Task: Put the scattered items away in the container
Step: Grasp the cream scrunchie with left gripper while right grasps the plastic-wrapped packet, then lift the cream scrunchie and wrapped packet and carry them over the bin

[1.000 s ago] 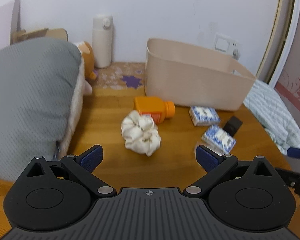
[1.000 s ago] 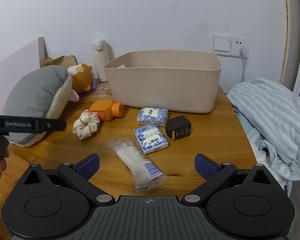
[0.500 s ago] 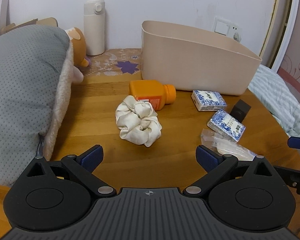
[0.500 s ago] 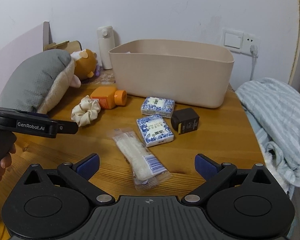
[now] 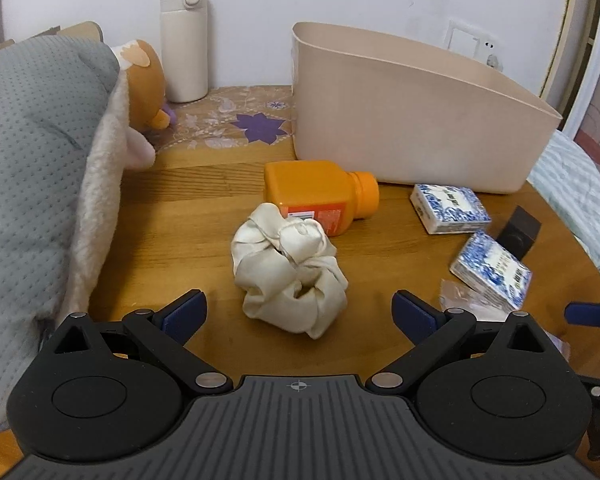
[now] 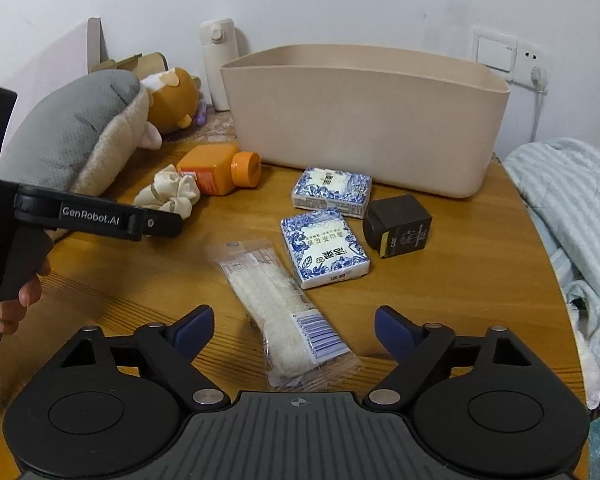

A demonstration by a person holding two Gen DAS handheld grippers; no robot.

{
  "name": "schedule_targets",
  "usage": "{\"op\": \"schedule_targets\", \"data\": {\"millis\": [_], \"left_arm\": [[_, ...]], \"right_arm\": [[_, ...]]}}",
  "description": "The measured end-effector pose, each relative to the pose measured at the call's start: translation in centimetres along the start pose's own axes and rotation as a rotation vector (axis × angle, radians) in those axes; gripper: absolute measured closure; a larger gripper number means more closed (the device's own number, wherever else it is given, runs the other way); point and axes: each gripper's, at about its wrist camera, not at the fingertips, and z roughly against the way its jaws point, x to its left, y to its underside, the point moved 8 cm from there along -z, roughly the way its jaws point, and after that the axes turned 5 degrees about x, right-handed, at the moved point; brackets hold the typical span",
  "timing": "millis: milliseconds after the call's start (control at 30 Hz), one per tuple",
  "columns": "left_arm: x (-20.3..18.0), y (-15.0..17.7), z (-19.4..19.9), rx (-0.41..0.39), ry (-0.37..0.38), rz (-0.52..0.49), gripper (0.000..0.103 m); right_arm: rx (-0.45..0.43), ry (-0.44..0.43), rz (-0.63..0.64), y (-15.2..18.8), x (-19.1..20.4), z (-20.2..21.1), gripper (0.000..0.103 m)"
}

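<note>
Left wrist view shows my left tool (image 5: 299, 312) spread wide with nothing in it. The big tan container (image 5: 412, 128) stands far ahead of it and a bit to the right, on the wooden counter (image 5: 188, 232). I cannot see inside it. A fat gray pillow (image 5: 32, 184) lies off to the left. Ahead of the tool, in front of the container, the orange bottle (image 5: 320, 192) lies on its side. Right in front of the two blue pads sits the soft cream scrunchie (image 5: 288, 268), touching the bottle.

My right tool (image 6: 294, 328) is spread wide too and holds nothing. Ahead and to its right are two blue and white packs, one (image 6: 332, 192) nearer the container and one (image 6: 324, 248) nearer me, with a small black box (image 6: 398, 226) just beside them. The clear packet (image 6: 284, 316) lies between the pads.

I think I am at the start, as all these things lie on the counter. Next I should push each tool forward, squeeze gently on the scrunchie and the packet, then lift them over the tall rim.
</note>
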Motion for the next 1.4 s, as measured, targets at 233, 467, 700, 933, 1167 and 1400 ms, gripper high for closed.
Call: {"op": "schedule_targets", "data": {"millis": [233, 467, 700, 933, 1167, 1400], "left_arm": [[-0.1, -0.6, -1.5, 0.016, -0.021, -0.040, 0.021], [-0.1, -0.8, -1.4, -0.004, -0.047, -0.079, 0.049], [0.0, -0.6, -0.9, -0.015, -0.044, -0.069, 0.081], [0.3, 0.1, 0.0, -0.015, -0.032, -0.032, 0.088], [0.4, 0.1, 1.4, -0.035, -0.035, -0.039, 0.088], [-0.4, -0.9, 3.9, -0.087, -0.030, -0.065, 0.088]], "right_arm": [[0.045, 0.006, 0.016, -0.2, 0.2, -2.0, 0.024], [0.042, 0.017, 0.029, -0.6, 0.4, -2.2, 0.051], [0.046, 0.035, 0.063, -0.4, 1.2, -1.9, 0.071], [0.047, 0.014, 0.054, 0.0, 1.5, -1.3, 0.074], [0.019, 0.002, 0.049, -0.1, 1.6, 0.2, 0.075], [-0.035, 0.014, 0.054, -1.1, 1.4, 2.4, 0.075]]}}
